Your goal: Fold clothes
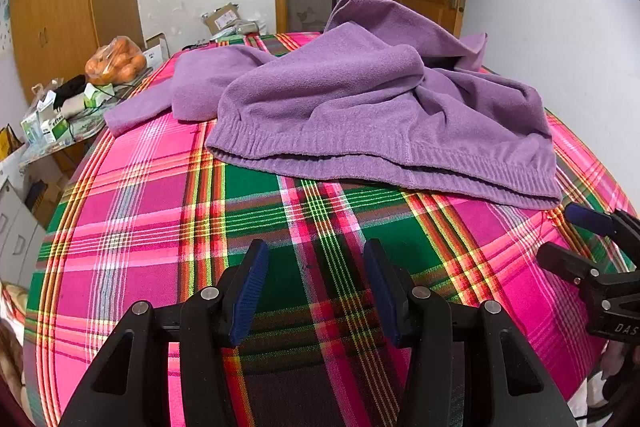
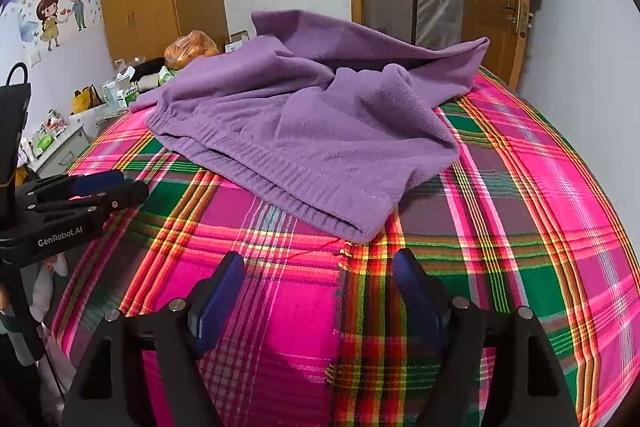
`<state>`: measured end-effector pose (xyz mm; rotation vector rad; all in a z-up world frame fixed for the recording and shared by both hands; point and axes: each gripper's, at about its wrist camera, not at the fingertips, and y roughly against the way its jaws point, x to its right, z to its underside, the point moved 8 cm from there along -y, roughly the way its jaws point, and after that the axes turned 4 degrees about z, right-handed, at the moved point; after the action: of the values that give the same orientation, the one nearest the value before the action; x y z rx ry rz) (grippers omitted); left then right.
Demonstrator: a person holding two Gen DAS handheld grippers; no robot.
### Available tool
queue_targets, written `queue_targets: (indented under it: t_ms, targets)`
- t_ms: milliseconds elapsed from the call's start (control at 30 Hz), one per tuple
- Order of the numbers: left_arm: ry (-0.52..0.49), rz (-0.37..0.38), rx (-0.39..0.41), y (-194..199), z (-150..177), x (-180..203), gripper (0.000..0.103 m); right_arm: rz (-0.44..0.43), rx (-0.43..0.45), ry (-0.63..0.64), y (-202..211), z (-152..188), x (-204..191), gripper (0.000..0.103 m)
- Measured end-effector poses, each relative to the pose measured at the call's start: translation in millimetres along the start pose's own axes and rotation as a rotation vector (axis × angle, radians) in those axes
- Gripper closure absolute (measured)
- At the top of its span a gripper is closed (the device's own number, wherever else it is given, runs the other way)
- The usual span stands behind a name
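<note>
While both tools hover over bare cloth, a crumpled purple fleece garment with a ribbed elastic hem (image 1: 360, 115) lies in a loose heap on the pink, green and yellow plaid cover of the bed (image 1: 160, 227), its ribbed band turned toward the cameras and one flat end reaching out to the left. Just short of that band, the left tool (image 1: 316, 287) stands with its blue-padded fingers well apart and nothing between them. Beside the garment's near right corner, the right tool (image 2: 318, 299) is likewise spread wide and empty, its pads clear of the fleece. Beyond the garment's left end, a clear bag of oranges (image 1: 116, 61) sits on a cluttered side surface (image 1: 80, 131).
</note>
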<state>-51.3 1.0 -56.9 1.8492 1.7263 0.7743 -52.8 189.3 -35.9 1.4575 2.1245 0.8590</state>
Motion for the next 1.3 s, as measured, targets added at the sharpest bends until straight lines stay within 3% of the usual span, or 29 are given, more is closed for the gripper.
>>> queue_targets:
  t_ms: [533,800,1300]
  targets:
    - [0.008,-0.005,-0.016,-1.3,-2.0,0.3,0.051,-0.033,-0.005,-0.105,-0.6,-5.4,7.0,0.026]
    - [0.024,-0.007,-0.053,-0.5,-1.4,-2.0,0.051,-0.113,0.007,-0.207,2.8,-7.4,17.8,0.029]
    - [0.091,0.024,-0.054,5.4,2.0,-6.2,0.052,-0.118,0.017,-0.185,1.6,-7.2,16.1,0.028]
